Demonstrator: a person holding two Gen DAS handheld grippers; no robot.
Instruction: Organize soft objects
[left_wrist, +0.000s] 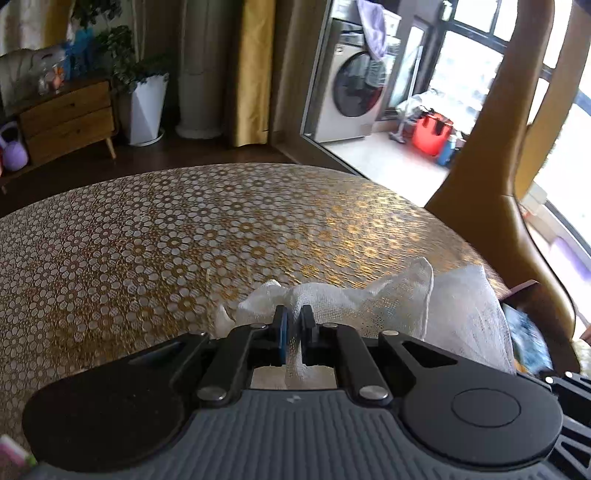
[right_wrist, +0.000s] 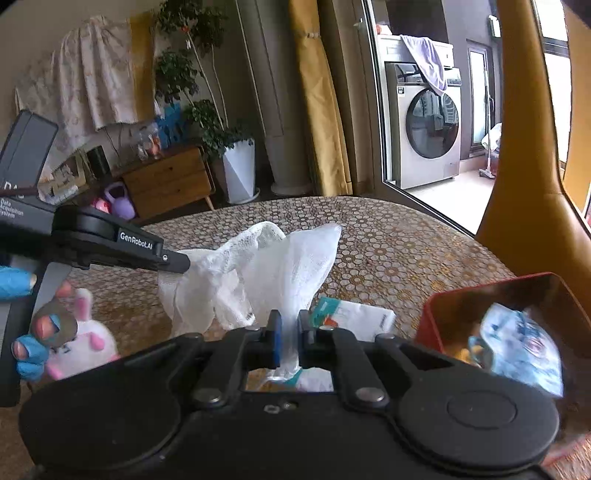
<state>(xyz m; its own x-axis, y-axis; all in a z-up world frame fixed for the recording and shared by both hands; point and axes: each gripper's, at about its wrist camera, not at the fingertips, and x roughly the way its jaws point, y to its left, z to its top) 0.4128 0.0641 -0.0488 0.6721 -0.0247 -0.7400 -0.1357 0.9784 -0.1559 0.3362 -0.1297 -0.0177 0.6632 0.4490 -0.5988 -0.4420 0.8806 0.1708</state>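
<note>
Left gripper (left_wrist: 293, 314) and right gripper (right_wrist: 290, 321) each clamped 1 bunched end of the white gauze cloth (right_wrist: 280, 258), above the patterned tablecloth (left_wrist: 147, 240).

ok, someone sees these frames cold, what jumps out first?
The white gauzy cloth, lifted over the gold-patterned tablecloth and pinched at two spots: the right gripper grips one fold, the left gripper another. Then the open red box at right with a blue-white packet inside, and the pink-and-white plush bunny at lower left.
</note>
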